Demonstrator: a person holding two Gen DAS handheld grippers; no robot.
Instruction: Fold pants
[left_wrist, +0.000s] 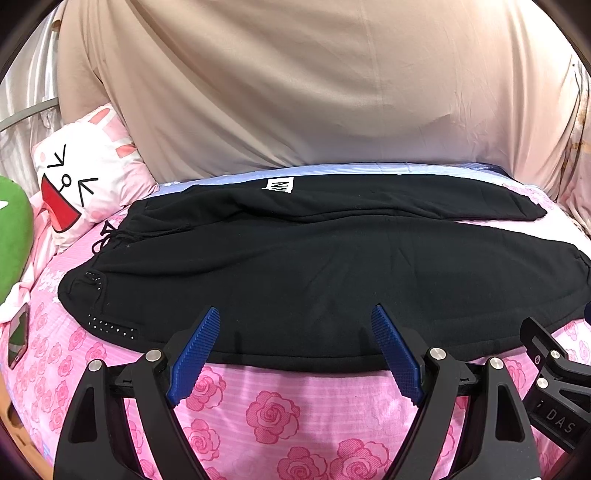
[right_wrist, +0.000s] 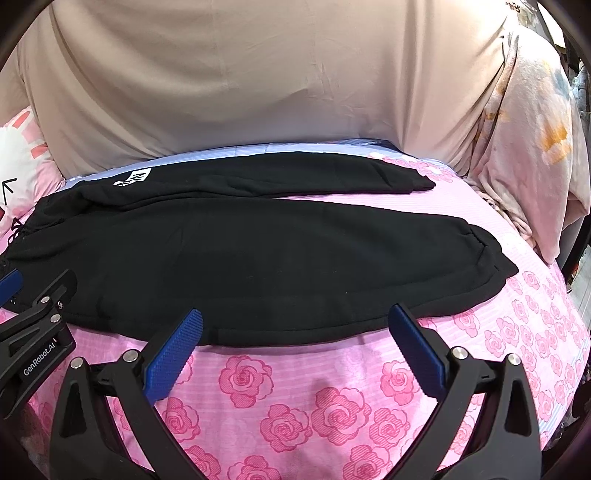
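**Both tools wide open at the near hem of the pants**

We are looking across the bed (left_wrist: 273, 410) and its pink rose-print cover, and the black pants (left_wrist: 295, 273) are lying flat across it, waistband to our left, both legs running off to the right. The far leg is carrying a white label (left_wrist: 279, 185). We are holding the left tool (left_wrist: 295, 314) with its blue fingers (left_wrist: 194, 356) spread wide, gripping nothing, tips sitting over the near edge of the fabric towards the waist end. The right tool (right_wrist: 295, 314) is doing the same further along the leg: spread wide, holding nothing, tips over the near hem. Whether any tip is touching the cloth, we cannot tell. A cartoon-face pillow (left_wrist: 85, 177) is resting beyond the waistband, and a beige sheet (right_wrist: 258, 74) is hanging behind the bed.
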